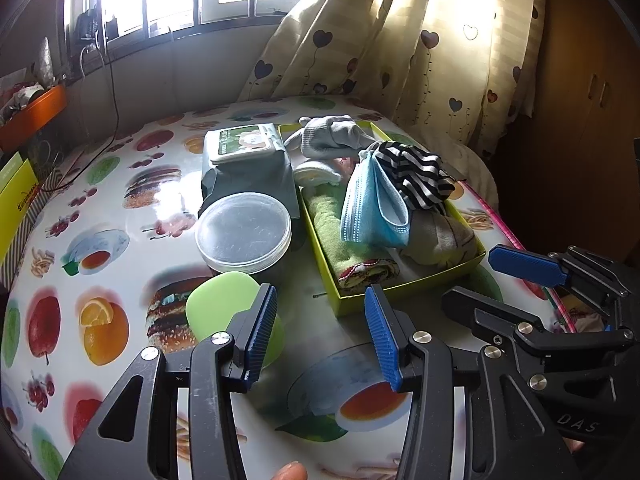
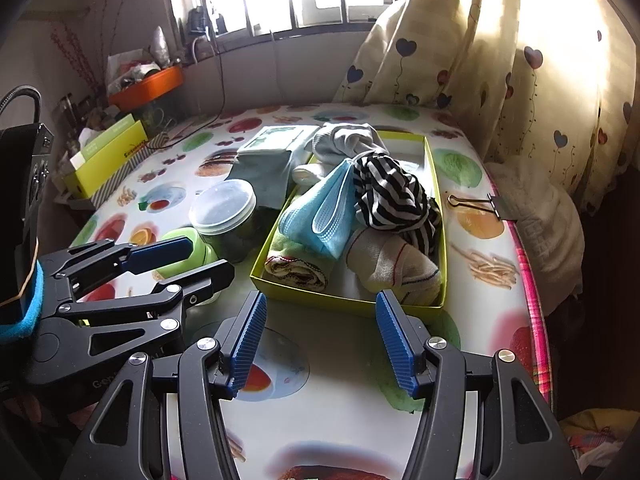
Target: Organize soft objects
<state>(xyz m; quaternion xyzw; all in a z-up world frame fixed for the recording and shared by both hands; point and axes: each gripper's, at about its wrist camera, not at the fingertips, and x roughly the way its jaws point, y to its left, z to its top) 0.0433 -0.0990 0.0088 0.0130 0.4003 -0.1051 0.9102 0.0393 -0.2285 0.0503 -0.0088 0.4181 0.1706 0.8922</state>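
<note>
A yellow-green box [image 1: 400, 286] [image 2: 344, 302] holds soft things: a blue face mask [image 1: 372, 208] [image 2: 324, 216], a black-and-white striped cloth [image 1: 420, 176] [image 2: 392, 196], a grey glove [image 1: 332, 136] [image 2: 348, 140], a green rolled towel [image 1: 344, 232] [image 2: 296, 260] and a beige sock [image 1: 440, 240] [image 2: 392, 264]. My left gripper [image 1: 320, 332] [image 2: 192, 260] is open and empty, in front of the box's near left corner. My right gripper [image 2: 320, 344] [image 1: 484, 280] is open and empty, just before the box's near edge.
Left of the box stand a clear-lidded jar [image 1: 244, 232] [image 2: 224, 212], a wet-wipes pack [image 1: 248, 160] [image 2: 272, 148] and a green round object [image 1: 224, 304] [image 2: 184, 244]. A binder clip [image 2: 480, 204] lies right of the box near the table's right edge [image 2: 536, 280]. A yellow-green carton [image 2: 104, 156] stands far left.
</note>
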